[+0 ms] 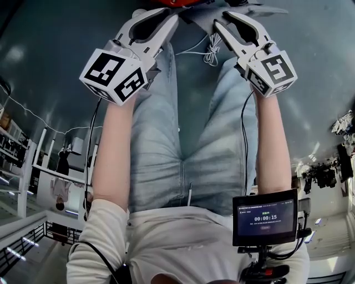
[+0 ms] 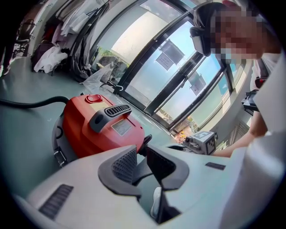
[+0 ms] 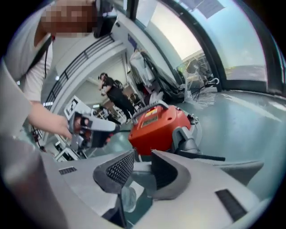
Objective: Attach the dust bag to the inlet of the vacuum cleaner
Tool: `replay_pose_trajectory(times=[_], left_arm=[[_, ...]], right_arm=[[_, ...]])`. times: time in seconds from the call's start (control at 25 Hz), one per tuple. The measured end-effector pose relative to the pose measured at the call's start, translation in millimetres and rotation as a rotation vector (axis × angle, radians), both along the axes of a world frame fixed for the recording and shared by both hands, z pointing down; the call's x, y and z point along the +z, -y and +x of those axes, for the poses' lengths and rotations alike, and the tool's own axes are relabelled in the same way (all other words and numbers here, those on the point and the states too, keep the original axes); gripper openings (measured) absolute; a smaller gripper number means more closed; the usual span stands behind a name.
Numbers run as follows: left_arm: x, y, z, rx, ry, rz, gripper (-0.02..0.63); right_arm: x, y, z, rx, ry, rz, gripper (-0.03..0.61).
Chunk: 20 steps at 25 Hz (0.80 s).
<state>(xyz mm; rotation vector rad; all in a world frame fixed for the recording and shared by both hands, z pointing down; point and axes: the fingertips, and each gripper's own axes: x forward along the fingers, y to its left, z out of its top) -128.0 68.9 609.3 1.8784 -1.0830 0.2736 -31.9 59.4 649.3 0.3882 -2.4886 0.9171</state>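
Observation:
The red vacuum cleaner (image 2: 103,129) stands on the grey floor just ahead of both grippers, its black handle on top. In the right gripper view the vacuum cleaner (image 3: 156,127) shows its grey inlet (image 3: 185,138) at the right side, with a black hose running off it. Only a red sliver of it (image 1: 177,3) shows in the head view. My left gripper (image 2: 140,163) has a narrow gap between its pads and holds nothing. My right gripper (image 3: 143,167) stands open and empty. Both grippers (image 1: 169,14) (image 1: 222,19) point at the machine side by side. No dust bag shows in any view.
A black hose (image 2: 27,104) trails left across the floor. A coiled white cable (image 1: 211,52) lies near my legs. Bags and clothes (image 2: 49,58) pile up by the tall windows. A small screen (image 1: 265,217) hangs at my waist. A person (image 3: 111,94) stands far off.

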Motion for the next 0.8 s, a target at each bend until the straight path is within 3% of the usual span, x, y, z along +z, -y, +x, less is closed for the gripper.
replay_pose_trajectory(times=[0.12, 0.4, 0.8], left_arm=[[-6, 5, 3, 0.042, -0.006, 0.049, 0.058], [-59, 49, 41, 0.105, -0.005, 0.157, 0.058], [-180, 102, 95, 0.129, 0.005, 0.332, 0.058]], right_arm=[[-24, 10, 14, 0.117, 0.110, -0.047, 0.129], [-72, 56, 61, 0.270, 0.187, -0.063, 0.129], [-234, 127, 83, 0.321, 0.350, 0.139, 0.129]])
